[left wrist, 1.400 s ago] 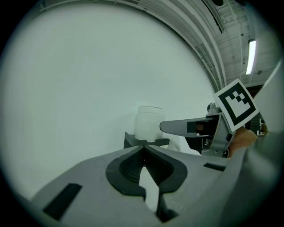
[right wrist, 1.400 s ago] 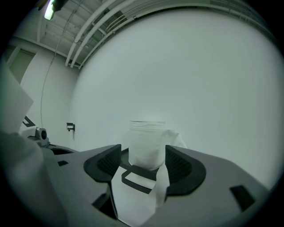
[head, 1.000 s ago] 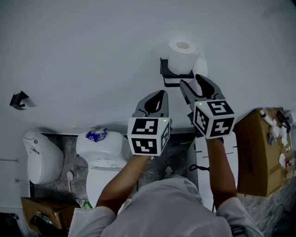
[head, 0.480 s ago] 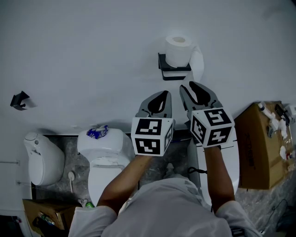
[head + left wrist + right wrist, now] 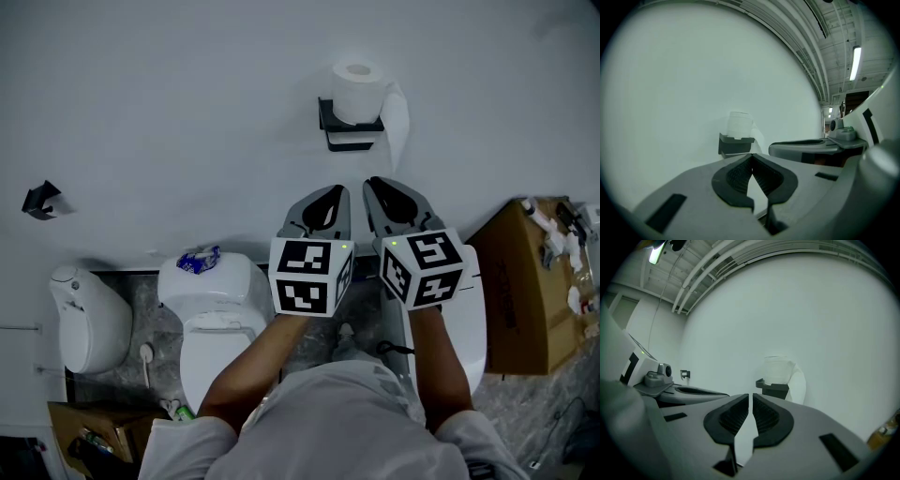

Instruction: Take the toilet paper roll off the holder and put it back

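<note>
Grey plastic jaws on the left gripper meet at their tips, clenched on nothing. The right gripper sits just beside it at the frame's centre. Its jaws have just been closing and now stand almost together, also with nothing between them.

Both point toward the top of the frame, at the white wall. There the toilet paper roll stands upright on the black holder, well apart from either gripper. A loose tail of paper hangs down the roll's right side.

Judging by this, the roll is seated and no grip is in hand. If a lift is due, the jaws need to open wide first. One gripper should come in level, close lightly across the roll's sides, since soft paper crushes, and raise it straight up clear of the holder's front lip. The hanging tail could snag, so it is best approached from the side away from it.

Lower left stands a white toilet with a small blue-printed item on its cistern. At the right edge is a cardboard box.

No brand or word can be read. The marker cubes show only black-and-white squares, and the blue print is too small to make out.
</note>
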### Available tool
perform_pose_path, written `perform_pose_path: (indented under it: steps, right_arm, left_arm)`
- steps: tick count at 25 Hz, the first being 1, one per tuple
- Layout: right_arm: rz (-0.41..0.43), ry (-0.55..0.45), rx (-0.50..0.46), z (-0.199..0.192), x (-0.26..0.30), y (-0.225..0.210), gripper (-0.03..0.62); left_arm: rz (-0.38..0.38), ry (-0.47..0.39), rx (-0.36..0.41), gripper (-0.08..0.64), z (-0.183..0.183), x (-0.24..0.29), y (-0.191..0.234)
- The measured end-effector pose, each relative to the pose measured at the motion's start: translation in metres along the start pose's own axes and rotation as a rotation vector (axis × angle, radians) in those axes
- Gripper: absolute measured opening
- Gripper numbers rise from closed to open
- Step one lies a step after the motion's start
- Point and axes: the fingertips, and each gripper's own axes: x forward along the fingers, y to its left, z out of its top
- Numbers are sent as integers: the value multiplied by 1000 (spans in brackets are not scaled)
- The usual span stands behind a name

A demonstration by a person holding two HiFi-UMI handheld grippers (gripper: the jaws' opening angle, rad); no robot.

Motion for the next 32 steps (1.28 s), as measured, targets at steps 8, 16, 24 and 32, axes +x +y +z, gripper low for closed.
perform_pose_path:
  steps: [8, 16, 24, 32]
  right_arm:
    - [16, 12, -7, -10, -8, 12, 3]
    - [16, 14, -6, -12, -10, 14, 3]
    - [21, 12, -7, -11, -7, 18, 3]
    - [24, 17, -5, -13, -3, 18, 3]
  left_arm:
    - [-9, 9, -1, 5, -7, -7, -6]
    - [-16, 9, 1, 5, -7, -8, -8]
    - [-13, 9, 1, 5, -7, -9, -3]
    - [-14, 14, -1, 5, -8, -7, 0]
